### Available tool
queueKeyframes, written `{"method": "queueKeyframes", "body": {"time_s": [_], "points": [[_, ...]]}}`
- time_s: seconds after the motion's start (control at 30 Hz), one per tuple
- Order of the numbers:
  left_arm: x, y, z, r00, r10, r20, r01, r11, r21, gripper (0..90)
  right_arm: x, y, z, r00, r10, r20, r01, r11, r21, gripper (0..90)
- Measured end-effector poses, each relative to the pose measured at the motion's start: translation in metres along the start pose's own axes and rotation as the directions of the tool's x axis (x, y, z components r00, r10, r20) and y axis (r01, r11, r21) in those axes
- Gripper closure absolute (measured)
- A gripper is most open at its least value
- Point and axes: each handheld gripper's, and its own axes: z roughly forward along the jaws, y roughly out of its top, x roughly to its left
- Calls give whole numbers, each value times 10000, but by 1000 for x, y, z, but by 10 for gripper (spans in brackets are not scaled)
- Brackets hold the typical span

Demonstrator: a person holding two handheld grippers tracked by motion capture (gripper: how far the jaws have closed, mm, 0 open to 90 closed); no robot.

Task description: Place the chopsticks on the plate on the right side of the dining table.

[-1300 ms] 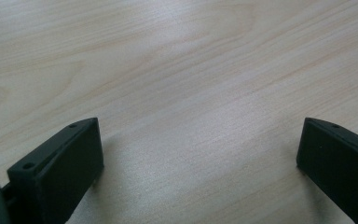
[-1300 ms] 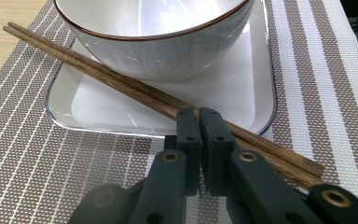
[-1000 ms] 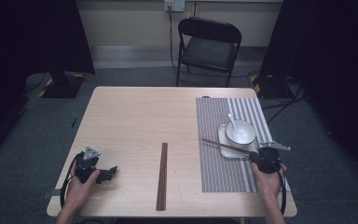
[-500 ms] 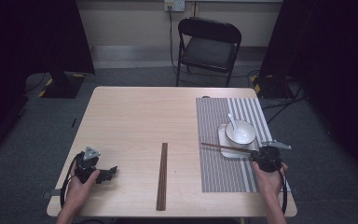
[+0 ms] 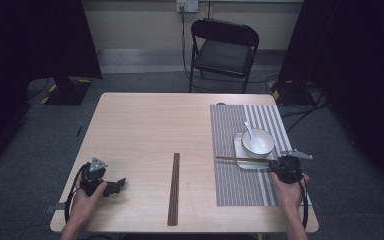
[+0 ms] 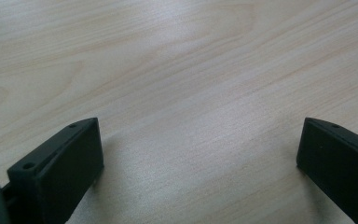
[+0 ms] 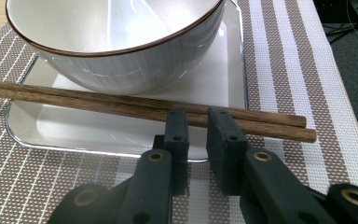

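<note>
Chopsticks point(image 7: 135, 103), a dark wooden pair, are lying across the near edge of the square white plate point(image 7: 121, 133), just in front of the brown-rimmed bowl point(image 7: 116, 42) standing on it; the placing reads as setting a meal on the striped placemat point(image 5: 242, 185); a white spoon point(image 5: 250, 132) is resting in the bowl. The right gripper point(image 7: 196, 126) is sitting low over the placemat with its jaws nearly together around the pair, a narrow gap showing between them; whether they are pinching or letting go I cannot tell. A second pair of chopsticks point(image 5: 173, 187) is waiting mid-worktop point(image 5: 145, 125). The left gripper point(image 6: 198, 154) is resting near the worktop's front left, jaws wide apart over bare wood, the hand point(image 5: 82, 202) behind it.
</note>
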Motion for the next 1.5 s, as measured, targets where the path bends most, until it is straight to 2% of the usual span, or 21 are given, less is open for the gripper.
{"method": "queueKeyframes", "body": {"time_s": [0.73,1.07,1.1,1.27,1.3,1.33,1.37,1.43,1.47,1.5], "points": [[0,0,0,10000,-4,-1,4,10000,-3,0,-2,2,4,9996,-196,211,197,9998,-32,719],[0,0,0,10000,-1,11,1,10000,2,0,3,2,0,9998,-216,1,216,9998,-42,678],[0,0,0,10000,-4,-1,4,10000,-1,0,10,2,-3,9991,-388,-173,386,9992,-117,722],[0,0,0,10000,0,1,0,10000,0,0,34,1,-3,9928,-906,-789,904,9959,-55,780],[0,0,0,10000,0,1,0,10000,0,0,34,1,-3,9928,-906,-789,904,9959,-55,780],[0,0,0,10000,-1,1,1,10000,1,0,40,1,-3,9908,-1026,-887,1024,9947,-69,788],[0,0,0,10000,-2,-1,2,10000,1,0,50,3,-1,9862,-1154,-1188,1153,9933,-77,810],[0,0,0,10000,-4,-2,4,10000,-2,0,54,3,0,9844,-1225,-1265,1227,9924,-58,821],[0,0,0,10000,-25,-1,25,10000,-13,0,62,3,3,9808,-1423,-1333,1431,9897,-34,836],[0,0,0,10000,-3,0,3,10000,1,0,63,3,4,9803,-1452,-1337,1462,9893,-29,839]]}}
